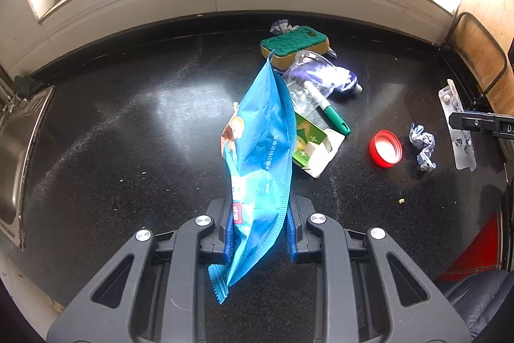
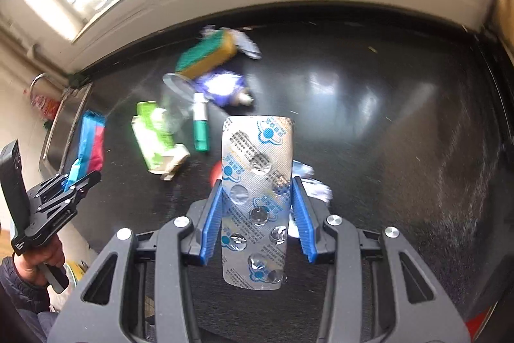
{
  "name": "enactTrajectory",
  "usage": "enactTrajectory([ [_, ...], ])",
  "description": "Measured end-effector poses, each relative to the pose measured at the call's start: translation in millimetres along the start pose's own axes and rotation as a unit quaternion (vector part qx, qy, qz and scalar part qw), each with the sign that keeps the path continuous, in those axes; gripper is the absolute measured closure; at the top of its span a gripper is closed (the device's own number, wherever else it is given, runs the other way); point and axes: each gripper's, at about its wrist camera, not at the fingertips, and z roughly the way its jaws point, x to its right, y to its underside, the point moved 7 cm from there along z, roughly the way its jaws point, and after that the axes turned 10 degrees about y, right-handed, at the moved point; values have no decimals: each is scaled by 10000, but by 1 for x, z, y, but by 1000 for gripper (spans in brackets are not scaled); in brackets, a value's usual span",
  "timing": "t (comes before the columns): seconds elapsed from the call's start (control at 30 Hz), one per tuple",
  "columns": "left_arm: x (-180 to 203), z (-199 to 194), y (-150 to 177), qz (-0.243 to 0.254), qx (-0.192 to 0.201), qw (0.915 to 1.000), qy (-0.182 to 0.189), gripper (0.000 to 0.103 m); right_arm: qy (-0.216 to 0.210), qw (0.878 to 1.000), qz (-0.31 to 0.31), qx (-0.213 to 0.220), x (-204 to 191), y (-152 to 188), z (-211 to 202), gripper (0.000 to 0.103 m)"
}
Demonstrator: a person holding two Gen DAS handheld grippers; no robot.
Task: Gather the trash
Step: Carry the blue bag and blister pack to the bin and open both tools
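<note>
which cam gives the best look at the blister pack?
Right wrist: the blister pack fills the centre, sharp, foil printing and pockets readable, standing between the right gripper's blue fingers. Left wrist shows it only small at the right edge, seen obliquely, partly behind that gripper's black body.

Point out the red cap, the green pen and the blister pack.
red cap [image 1: 385, 148], left wrist view, its white inside.
green pen [image 1: 334, 115], left wrist view, green barrel.
blister pack [image 2: 257, 182], right wrist view, foil middle.
</note>
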Motion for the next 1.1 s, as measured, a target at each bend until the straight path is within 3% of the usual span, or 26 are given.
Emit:
enactTrajectory([
  [0.1, -14, -20, 6, -170, 171, 9996, -131, 79, -214, 9988, -431, 39, -45, -6, -5, 61],
  [0.27, -63, -66, 40, -788, 442, 9945, -532, 79, -842, 9839, -1573, -41, -169, 4, -3, 61],
  [0.4, -116, -107, 97, -1397, 522, 9833, -1043, 79, -1453, 9519, -2679, -308, -292, 46, 8, 61],
  [0.57, -184, -146, 201, -2418, 358, 9563, -1608, 79, -2029, 9032, -3703, -775, -416, 120, 25, 60],
  [0.77, -243, -159, 329, -3603, 174, 9150, -1807, 79, -2373, 8470, -4544, -1405, -529, 219, 51, 60],
  [0.83, -262, -153, 364, -3992, 206, 9008, -1697, 79, -2334, 8346, -4734, -1577, -559, 246, 65, 59],
  [0.97, -291, -133, 406, -4377, 262, 8851, -1561, 79, -2131, 8189, -5025, -1772, -597, 283, 94, 59],
  [1.07, -305, -119, 423, -4495, 331, 8809, -1448, 78, -1973, 8127, -5177, -1803, -613, 299, 109, 56],
  [1.1, -308, -114, 425, -4502, 351, 8806, -1432, 73, -1914, 8115, -5215, -1813, -618, 302, 116, 56],
])
